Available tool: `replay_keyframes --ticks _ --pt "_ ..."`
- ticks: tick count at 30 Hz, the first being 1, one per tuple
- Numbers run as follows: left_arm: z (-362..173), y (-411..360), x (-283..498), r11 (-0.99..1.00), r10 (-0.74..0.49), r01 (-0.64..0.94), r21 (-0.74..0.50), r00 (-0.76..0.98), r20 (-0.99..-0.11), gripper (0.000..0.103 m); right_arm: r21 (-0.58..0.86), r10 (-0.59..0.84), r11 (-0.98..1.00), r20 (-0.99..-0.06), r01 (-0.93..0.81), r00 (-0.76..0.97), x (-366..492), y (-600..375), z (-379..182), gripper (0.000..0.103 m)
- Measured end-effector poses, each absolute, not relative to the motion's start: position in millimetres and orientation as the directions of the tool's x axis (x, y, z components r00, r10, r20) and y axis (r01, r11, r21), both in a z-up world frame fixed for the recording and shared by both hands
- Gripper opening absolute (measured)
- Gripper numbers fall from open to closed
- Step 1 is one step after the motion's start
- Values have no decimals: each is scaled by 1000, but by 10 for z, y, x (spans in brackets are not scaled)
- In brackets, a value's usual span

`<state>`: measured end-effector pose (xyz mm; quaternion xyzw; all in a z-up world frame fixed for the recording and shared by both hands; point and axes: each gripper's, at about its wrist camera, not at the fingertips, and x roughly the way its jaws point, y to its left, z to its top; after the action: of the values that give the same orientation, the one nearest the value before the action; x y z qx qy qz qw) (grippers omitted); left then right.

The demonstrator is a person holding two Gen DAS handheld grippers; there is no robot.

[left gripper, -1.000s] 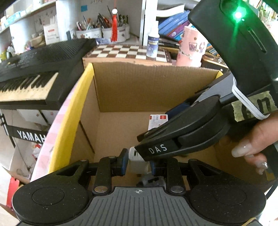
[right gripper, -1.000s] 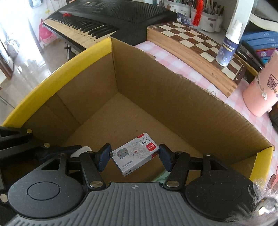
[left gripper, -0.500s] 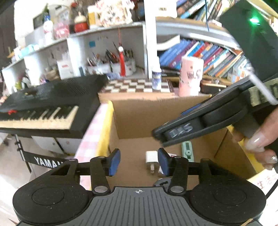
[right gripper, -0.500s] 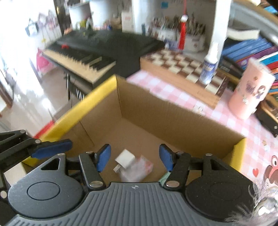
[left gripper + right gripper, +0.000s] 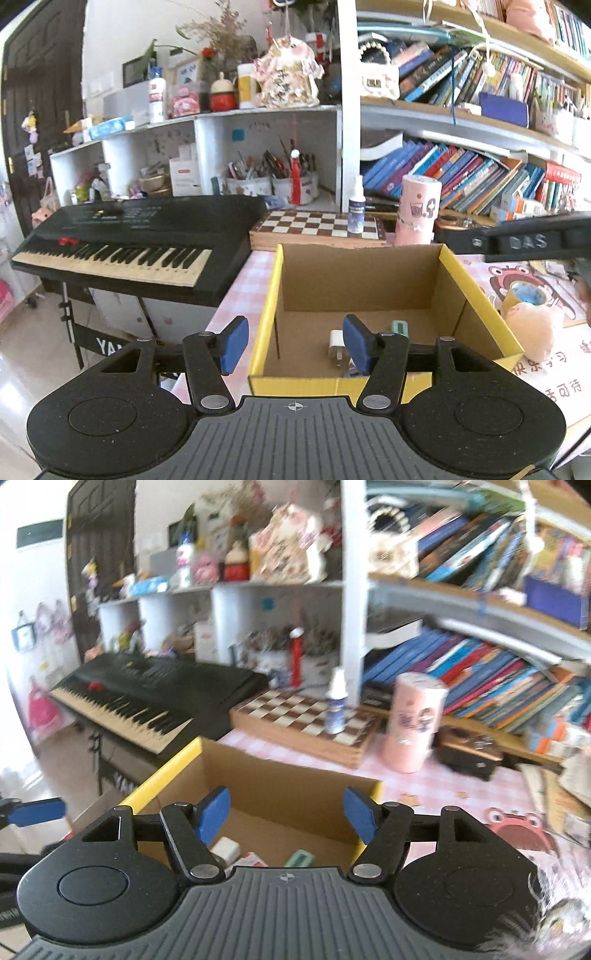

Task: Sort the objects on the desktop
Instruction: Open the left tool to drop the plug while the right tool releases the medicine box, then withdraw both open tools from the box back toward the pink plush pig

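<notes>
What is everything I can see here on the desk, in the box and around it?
Yellow-edged cardboard box: one, brown inside, desk front.
White plug charger: one, on box floor.
Mint-green small device: one, box floor, right of charger.
Red-and-white small carton: one, box floor.
Black electronic keyboard: one, left of desk.
Wooden chessboard: one, brown and cream, behind box.
White spray bottle: one, on chessboard.
Pink cylindrical tin: one, right of bottle.
Yellow tape roll: one, right of box.
Left gripper: black, blue pads, open.
Right gripper: same, open.
</notes>
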<state>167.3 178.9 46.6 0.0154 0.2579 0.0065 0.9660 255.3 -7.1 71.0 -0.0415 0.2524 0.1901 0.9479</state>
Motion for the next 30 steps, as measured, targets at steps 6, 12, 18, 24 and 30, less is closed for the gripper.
replay_keyframes --ticks 6,12,18,24,30 --pt "458 1792 1377 1000 19 -23 -3 880 -475 63 11 249 962 -450 -274 858 2111 -288 655 68" --pt "397 1742 1059 1000 17 -26 -14 880 -475 66 -15 194 974 -445 -225 874 1619 -390 486 68" --pt "292 1688 703 999 39 -44 0 875 -483 72 -20 183 975 -492 -221 851 1132 -401 268 68" --pt "200 1641 419 999 38 -41 5 860 -508 76 -35 185 971 -525 -238 831 692 -393 111 68" --pt "117 1600 164 999 33 -36 5 849 -527 78 -44 193 965 -543 -257 817 330 -354 2 68"
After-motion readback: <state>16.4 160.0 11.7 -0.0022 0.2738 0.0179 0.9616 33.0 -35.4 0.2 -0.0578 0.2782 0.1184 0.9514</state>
